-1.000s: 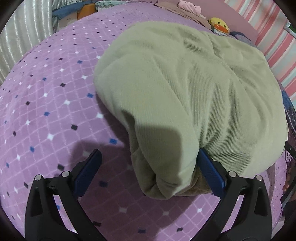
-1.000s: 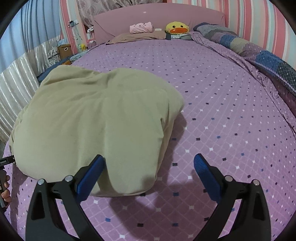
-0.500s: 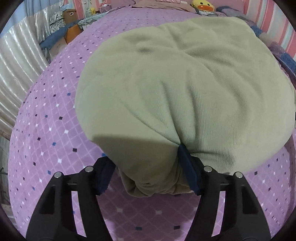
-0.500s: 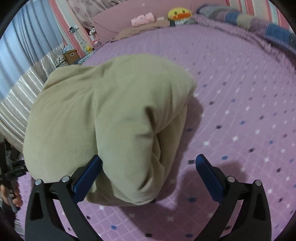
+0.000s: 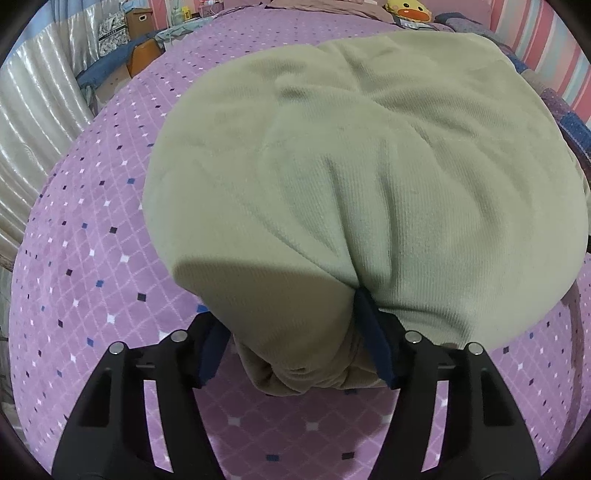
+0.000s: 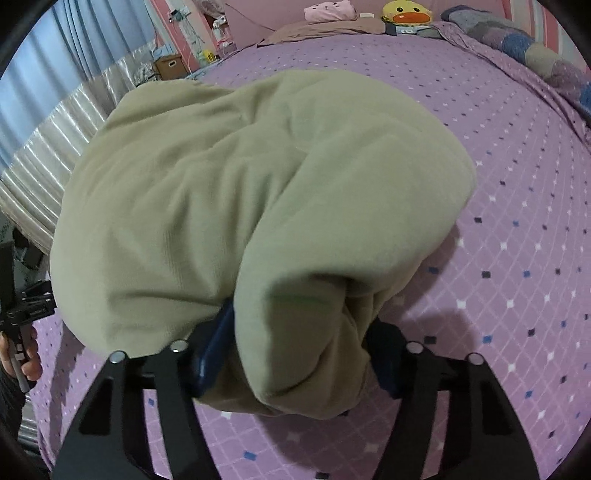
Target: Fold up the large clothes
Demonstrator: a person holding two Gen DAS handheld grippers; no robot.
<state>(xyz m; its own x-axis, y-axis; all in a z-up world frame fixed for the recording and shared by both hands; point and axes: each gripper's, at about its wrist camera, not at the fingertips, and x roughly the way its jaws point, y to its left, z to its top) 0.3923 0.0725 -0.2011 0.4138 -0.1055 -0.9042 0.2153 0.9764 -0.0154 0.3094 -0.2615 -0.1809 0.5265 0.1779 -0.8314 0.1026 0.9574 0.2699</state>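
Two claws, my left gripper (image 5: 295, 345) and right gripper (image 6: 301, 350), just closed, each pinching a near corner of the green garment (image 5: 369, 177), ready to lift and fold it.

A bed with a purple diamond-dotted cover (image 6: 517, 221) carries a bulky olive-green garment (image 6: 221, 203); far beyond the garment, at the headboard, lie a yellow duck plush (image 6: 406, 11) and a pink pillow (image 6: 328, 9)

The bulky olive-green knit garment (image 6: 258, 206) swallows most blue pads (image 6: 212, 350); its underside's hidden too.
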